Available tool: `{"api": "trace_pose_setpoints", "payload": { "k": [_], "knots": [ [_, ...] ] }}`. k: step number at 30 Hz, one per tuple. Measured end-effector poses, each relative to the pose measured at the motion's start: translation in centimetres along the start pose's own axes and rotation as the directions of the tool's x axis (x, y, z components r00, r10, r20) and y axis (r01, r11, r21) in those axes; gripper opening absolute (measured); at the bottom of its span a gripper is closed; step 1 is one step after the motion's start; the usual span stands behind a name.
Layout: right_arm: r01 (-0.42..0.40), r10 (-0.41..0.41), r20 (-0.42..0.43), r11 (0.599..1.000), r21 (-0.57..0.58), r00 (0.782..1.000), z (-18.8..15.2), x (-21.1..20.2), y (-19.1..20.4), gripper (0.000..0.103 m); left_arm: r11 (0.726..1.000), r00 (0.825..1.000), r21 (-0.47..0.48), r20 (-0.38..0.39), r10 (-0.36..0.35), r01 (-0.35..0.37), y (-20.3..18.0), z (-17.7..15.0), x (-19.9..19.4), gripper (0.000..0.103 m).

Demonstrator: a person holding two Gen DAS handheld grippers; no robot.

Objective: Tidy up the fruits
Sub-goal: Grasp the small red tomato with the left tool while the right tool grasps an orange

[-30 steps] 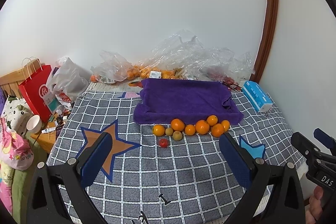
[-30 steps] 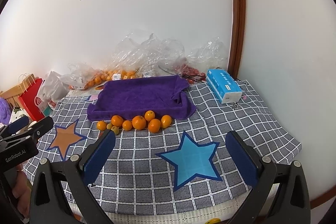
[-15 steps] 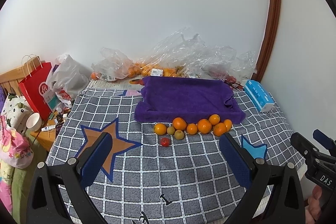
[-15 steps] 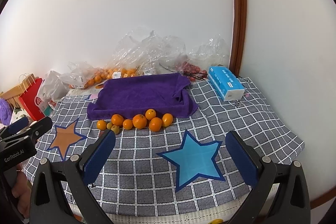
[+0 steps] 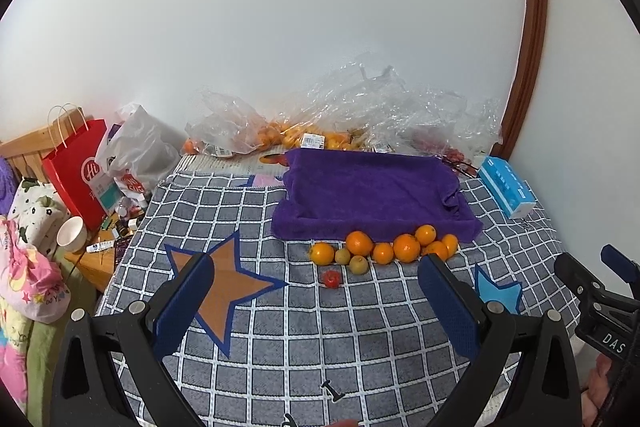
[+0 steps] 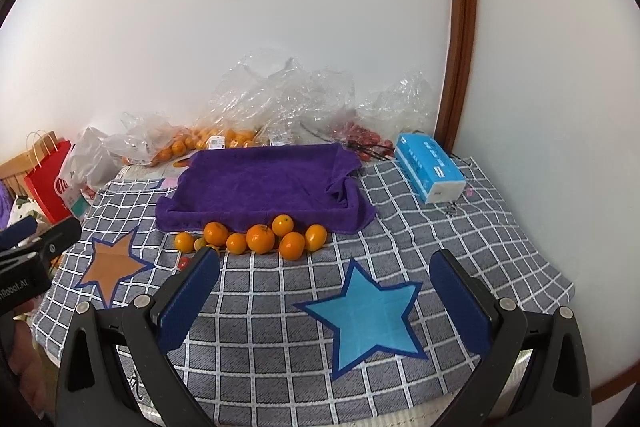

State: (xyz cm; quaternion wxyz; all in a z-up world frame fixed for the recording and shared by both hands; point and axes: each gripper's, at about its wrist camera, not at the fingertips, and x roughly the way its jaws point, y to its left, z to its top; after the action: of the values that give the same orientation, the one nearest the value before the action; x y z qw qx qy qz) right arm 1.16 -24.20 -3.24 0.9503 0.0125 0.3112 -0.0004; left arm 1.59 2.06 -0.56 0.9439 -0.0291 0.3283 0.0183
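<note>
Several oranges lie in a row on the grey checked cloth, along the near edge of a purple towel. Two small greenish fruits and a small red fruit sit at the row's left end. My left gripper hangs open above the cloth, short of the fruit, with nothing between its fingers. My right gripper is open too, over a blue star patch, also short of the row.
Clear plastic bags with more oranges line the wall behind the towel. A blue tissue box lies at the right. A red paper bag, a white bowl and clutter sit off the left edge. A wooden door frame rises at right.
Both views have drifted slightly, with the fruit and towel sitting a little lower in frame. Both grippers stay open and empty; no fruit has moved.
</note>
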Motion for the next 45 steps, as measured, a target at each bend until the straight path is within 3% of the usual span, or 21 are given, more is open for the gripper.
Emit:
{"api": "trace_pose_setpoints", "payload": {
  "k": [5,11,15,17,22,26,30,33,38,45],
  "knots": [
    [-0.010,0.010,-0.007,1.000,0.007,1.000,-0.1,2.0,-0.2,0.103,1.000,1.000,-0.004,-0.022,-0.002,0.002,0.7,0.0,1.9,0.103],
    [-0.023,0.025,-0.099,0.999,0.022,0.995,-0.5,6.2,-0.3,0.103,1.000,0.998,-0.012,-0.055,0.012,-0.013,1.9,-0.4,4.9,0.103],
    [-0.056,0.057,-0.112,0.998,0.018,0.992,-1.0,8.3,-0.2,0.103,0.999,0.996,-0.028,-0.083,0.018,-0.020,3.0,-1.0,7.1,0.101],
    [-0.062,0.064,-0.118,0.998,0.020,0.991,-1.2,9.2,-0.3,0.102,0.999,0.994,-0.029,-0.109,0.010,-0.014,3.4,-1.4,8.5,0.093],
    [-0.068,0.070,-0.146,0.997,0.020,0.987,-2.1,11.8,-0.4,0.096,1.000,0.984,-0.011,-0.177,0.017,-0.020,4.0,-2.6,11.3,0.089],
    [-0.069,0.073,-0.166,0.997,0.032,0.983,-2.7,13.8,-0.6,0.091,1.000,0.975,-0.002,-0.223,-0.007,0.006,3.3,-3.5,13.3,0.079],
    [-0.071,0.075,-0.164,0.997,0.032,0.984,-3.0,15.0,-0.7,0.079,0.998,0.966,0.038,-0.254,-0.047,0.059,1.6,-4.2,15.2,0.073],
    [-0.063,0.065,-0.168,0.998,0.017,0.984,-3.2,15.8,-0.8,0.078,0.994,0.959,0.062,-0.275,-0.066,0.086,0.3,-4.7,16.6,0.067],
    [-0.118,0.125,-0.205,0.992,0.046,0.971,-3.5,17.1,-1.3,0.073,0.990,0.945,0.022,-0.302,-0.124,0.138,-0.6,-5.2,18.4,0.051],
    [-0.089,0.091,-0.226,0.996,0.018,0.970,-4.3,18.2,-1.6,0.073,0.988,0.939,0.004,-0.311,-0.148,0.157,-1.0,-5.6,19.8,0.033]
  ]
}}
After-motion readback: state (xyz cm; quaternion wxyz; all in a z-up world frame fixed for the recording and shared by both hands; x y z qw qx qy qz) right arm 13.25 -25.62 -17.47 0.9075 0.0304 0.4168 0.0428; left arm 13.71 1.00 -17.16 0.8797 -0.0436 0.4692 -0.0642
